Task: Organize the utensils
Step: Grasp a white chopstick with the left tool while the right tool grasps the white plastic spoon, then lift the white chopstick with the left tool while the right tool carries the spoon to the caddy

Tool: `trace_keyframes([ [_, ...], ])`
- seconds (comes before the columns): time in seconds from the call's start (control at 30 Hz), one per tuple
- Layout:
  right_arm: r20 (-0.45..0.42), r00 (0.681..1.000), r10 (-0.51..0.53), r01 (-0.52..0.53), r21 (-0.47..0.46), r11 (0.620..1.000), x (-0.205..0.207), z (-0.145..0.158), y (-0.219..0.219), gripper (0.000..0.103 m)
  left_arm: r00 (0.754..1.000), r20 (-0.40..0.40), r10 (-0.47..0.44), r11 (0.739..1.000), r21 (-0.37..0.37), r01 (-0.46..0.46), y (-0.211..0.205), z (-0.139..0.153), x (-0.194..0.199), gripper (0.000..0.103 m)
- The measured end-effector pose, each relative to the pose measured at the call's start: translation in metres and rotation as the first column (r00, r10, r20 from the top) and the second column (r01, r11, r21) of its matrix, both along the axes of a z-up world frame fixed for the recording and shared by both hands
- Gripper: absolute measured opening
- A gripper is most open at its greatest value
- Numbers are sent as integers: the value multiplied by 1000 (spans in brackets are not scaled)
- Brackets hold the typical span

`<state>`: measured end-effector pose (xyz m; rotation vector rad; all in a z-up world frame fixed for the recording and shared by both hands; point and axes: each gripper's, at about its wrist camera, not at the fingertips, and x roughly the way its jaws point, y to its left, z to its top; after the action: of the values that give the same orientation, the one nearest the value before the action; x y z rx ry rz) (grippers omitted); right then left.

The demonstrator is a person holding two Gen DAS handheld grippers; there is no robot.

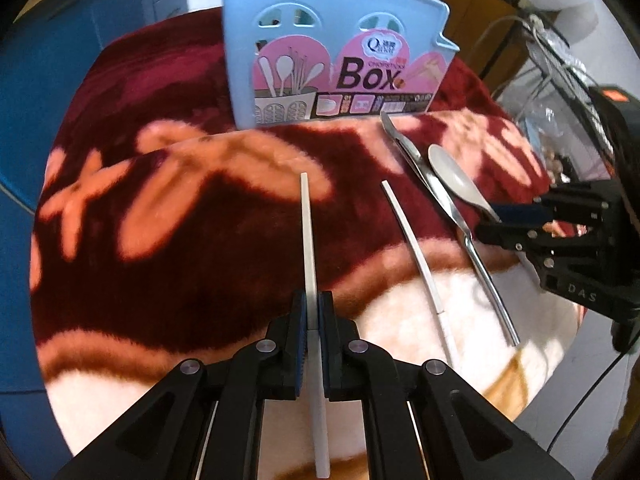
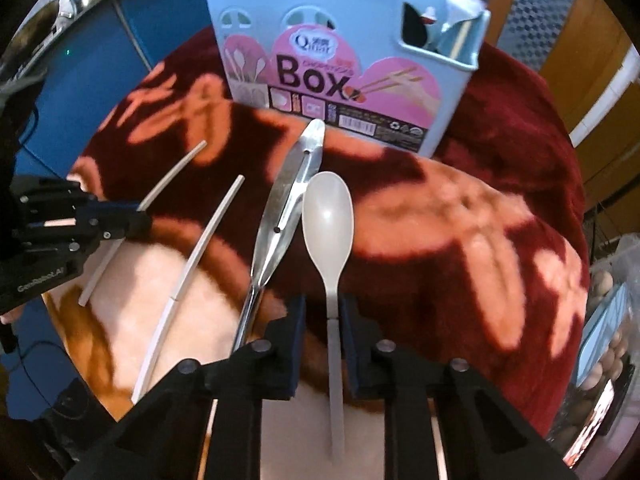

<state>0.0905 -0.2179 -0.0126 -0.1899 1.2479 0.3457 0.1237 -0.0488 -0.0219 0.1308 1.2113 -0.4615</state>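
Observation:
A light blue utensil box (image 1: 320, 52) with a pink "Box" label stands at the far side of the blanket; it also shows in the right wrist view (image 2: 340, 60). My left gripper (image 1: 313, 312) is shut on a white chopstick (image 1: 307, 232), seen from the side in the right wrist view (image 2: 168, 176). A second white chopstick (image 1: 412, 248) (image 2: 192, 264) lies to its right. Steel tongs (image 1: 440, 200) (image 2: 284, 200) lie beside a grey spoon (image 1: 456, 178) (image 2: 328, 216). My right gripper (image 2: 323, 316) straddles the spoon handle, jaws slightly apart from it.
A dark red blanket (image 1: 160, 260) with pink flowers covers the round table. The box's side pocket (image 2: 444, 36) holds several items. A carton of eggs (image 2: 604, 344) sits at the right. A wire rack (image 1: 540, 64) stands beyond the table's right edge.

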Motion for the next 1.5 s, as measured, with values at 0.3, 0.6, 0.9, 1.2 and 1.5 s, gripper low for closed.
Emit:
trace_keyframes([
  [0.3, 6, 1000, -6, 6, 16, 1000, 6, -2, 0, 8, 998, 9, -58, 996, 63, 57, -11, 0, 4, 6],
  [0.6, 123, 981, -152, 121, 225, 967, -25, 13, -30, 7, 994, 113, 6, 998, -62, 1, 6, 7, -15, 4],
  [0.9, 315, 910, -269, 125, 411, 903, -72, 35, -41, 7, 969, 233, 88, 969, -246, -29, 25, 28, -37, 4],
  [1.2, 395, 832, -390, 118, 561, 819, -89, 41, -40, 7, 918, 365, 158, 936, -353, -21, 28, 52, -52, 4],
  [1.5, 470, 770, -431, 89, 590, 802, -94, 55, -46, 7, 861, 457, 224, 917, -399, -26, 29, 75, -53, 4],
])
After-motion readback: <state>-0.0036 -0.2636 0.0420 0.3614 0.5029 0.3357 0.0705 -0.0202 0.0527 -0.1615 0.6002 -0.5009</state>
